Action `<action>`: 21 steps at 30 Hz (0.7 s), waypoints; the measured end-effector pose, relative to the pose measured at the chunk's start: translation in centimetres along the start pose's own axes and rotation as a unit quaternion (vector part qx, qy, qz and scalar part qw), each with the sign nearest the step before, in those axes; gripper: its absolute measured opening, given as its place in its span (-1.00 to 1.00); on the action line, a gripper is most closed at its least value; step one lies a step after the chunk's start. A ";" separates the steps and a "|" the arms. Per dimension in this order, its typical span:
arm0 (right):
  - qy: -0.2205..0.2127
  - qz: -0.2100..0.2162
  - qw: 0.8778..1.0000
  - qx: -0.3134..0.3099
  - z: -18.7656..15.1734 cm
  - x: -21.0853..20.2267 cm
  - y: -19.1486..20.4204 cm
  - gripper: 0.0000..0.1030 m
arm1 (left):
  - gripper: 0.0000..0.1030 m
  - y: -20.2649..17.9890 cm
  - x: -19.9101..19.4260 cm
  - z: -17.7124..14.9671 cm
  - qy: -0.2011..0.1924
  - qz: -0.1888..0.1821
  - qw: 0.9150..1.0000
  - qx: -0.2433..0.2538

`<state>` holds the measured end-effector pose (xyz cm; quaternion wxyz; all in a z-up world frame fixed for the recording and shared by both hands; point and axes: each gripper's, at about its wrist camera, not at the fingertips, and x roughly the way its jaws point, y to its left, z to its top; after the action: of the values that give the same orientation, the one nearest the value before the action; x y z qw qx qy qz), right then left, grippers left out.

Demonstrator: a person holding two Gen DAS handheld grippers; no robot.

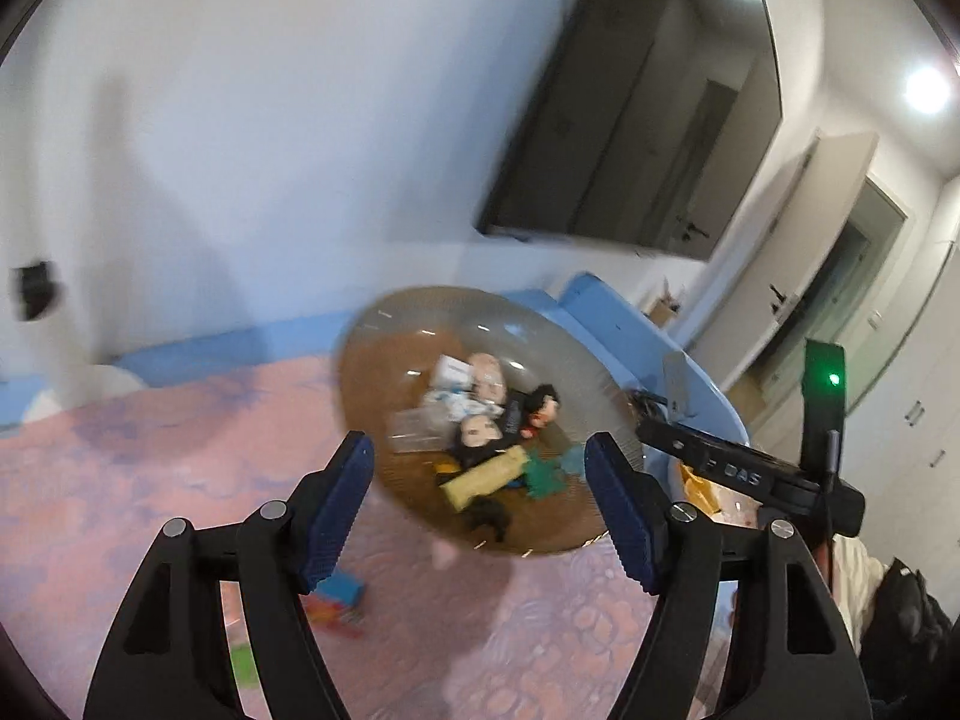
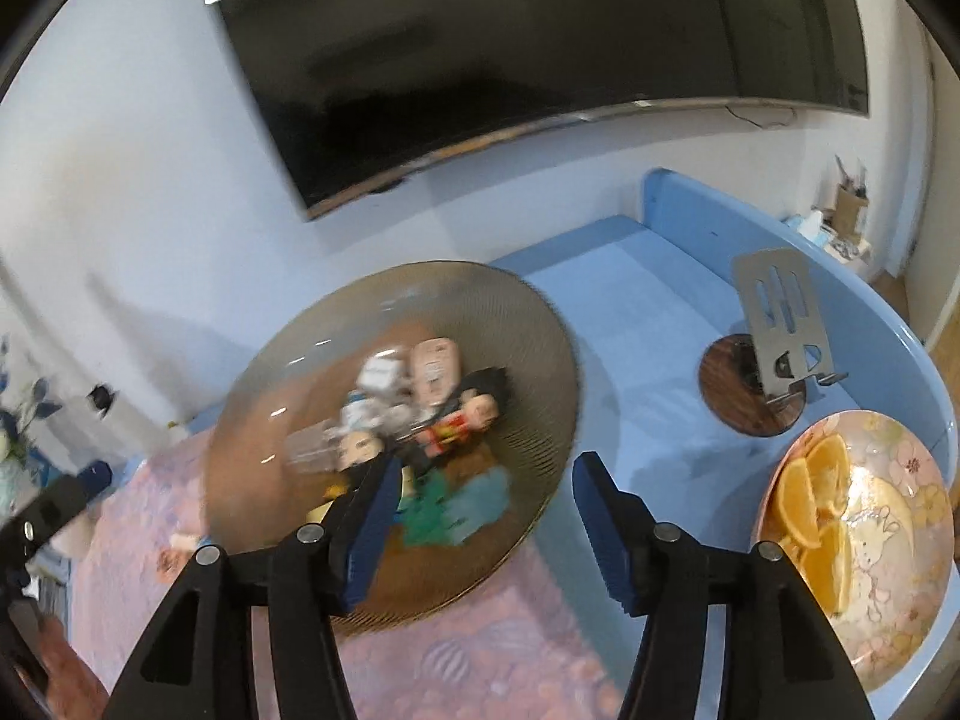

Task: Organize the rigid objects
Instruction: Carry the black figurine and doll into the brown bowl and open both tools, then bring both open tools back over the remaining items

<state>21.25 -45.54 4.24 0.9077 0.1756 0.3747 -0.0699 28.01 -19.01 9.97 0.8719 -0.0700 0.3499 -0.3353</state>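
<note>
Crowding the middle of both wrist views, a ribbed glass dish (image 2: 528,324) piled with small toys is seen resting where a pink patterned mat (image 1: 120,480) meets a blue surface (image 2: 630,312). Among the jumble, a dark-haired figurine (image 2: 474,402), a green toy (image 2: 444,516) and a pale face-printed piece (image 2: 435,369) can be made out, though motion blur hides finer detail. The left gripper (image 1: 480,504) is held low in its frame with jaws spread wide and nothing between them; the right gripper (image 2: 480,516) is likewise parted and empty, its left finger overlapping the dish in view. At lower right of the right view, a flowered plate (image 2: 900,600) with orange slices (image 2: 822,516) sits near a metal stand (image 2: 780,312). A dark television (image 2: 510,60) fills the upper frame. Judged from the blur, a hasty reach could nudge the dish sideways, or a tightly nested toy could drag its neighbours out.
</note>
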 end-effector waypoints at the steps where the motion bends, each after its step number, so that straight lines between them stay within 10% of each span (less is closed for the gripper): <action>1: -0.001 0.010 1.000 -0.007 -0.2 -0.6 0.8 0.12 | 0.38 0.3 -1.1 -0.2 -0.006 0.005 1.000 -0.003; 11: -0.022 0.111 0.984 -0.139 -5.5 -6.3 12.1 0.66 | 0.61 5.7 -11.8 -6.5 -0.050 0.118 0.990 -0.059; 21: 0.059 0.115 0.974 -0.184 -13.7 0.5 16.2 0.68 | 0.62 12.5 -7.5 -16.1 0.039 0.237 0.966 -0.094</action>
<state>16.81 -25.44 -0.81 0.9025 0.0517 0.4115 0.1159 20.16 -2.86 -2.28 0.9019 -0.0533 0.4196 -0.0872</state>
